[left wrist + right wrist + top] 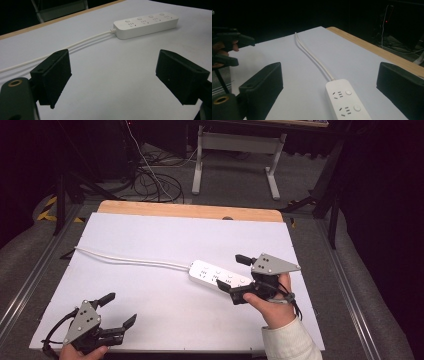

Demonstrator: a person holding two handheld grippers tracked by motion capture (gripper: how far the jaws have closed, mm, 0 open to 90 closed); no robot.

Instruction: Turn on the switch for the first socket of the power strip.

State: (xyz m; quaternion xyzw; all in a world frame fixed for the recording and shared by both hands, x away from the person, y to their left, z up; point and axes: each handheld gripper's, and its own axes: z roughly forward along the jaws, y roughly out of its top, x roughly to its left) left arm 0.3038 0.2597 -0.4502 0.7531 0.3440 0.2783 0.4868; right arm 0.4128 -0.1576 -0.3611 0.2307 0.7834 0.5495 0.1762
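A white power strip [216, 276] lies flat on the white table top [150, 235], right of centre, and its white cord [130, 260] runs away to the left edge. My right gripper [230, 271] hovers over the strip's right end, open, with one jaw on each side of the strip and touching nothing. In the right gripper view the strip [345, 103] lies between the wide jaws of that gripper [330, 73], and the cord [312, 56] leads away from it. My left gripper [121, 308] rests near the front left corner, open and empty. Its own view shows the strip [146, 24] far beyond the open left gripper [112, 75].
A wooden board edge [190, 211] runs along the far side of the table. Beyond it stand a desk's white legs [272, 180] and loose cables [155, 182] on the floor. The left gripper [233, 47] appears at the left of the right gripper view.
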